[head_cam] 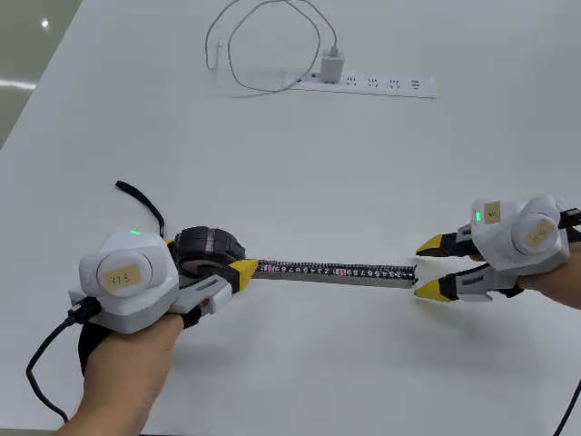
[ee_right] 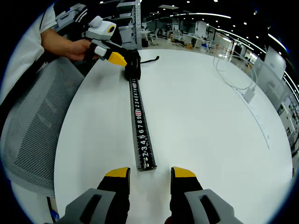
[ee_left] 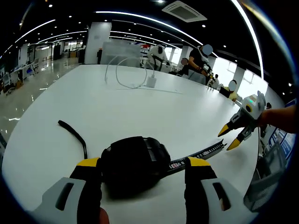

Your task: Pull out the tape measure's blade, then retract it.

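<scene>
left gripper (ee_left: 143,164) clamps tape measure (head_cam: 209,247) | blade (head_cam: 331,271) out (flat) | right gripper (head_cam: 429,268): jaws apart

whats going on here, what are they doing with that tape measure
A person is working at a white table with a gripper in each hand. The left hand-held gripper is clamped on the black tape measure. Its blade lies pulled out flat across the table. The right hand-held gripper sits at the blade's tip with its jaws open on either side of the end, not pinching it.
</scene>
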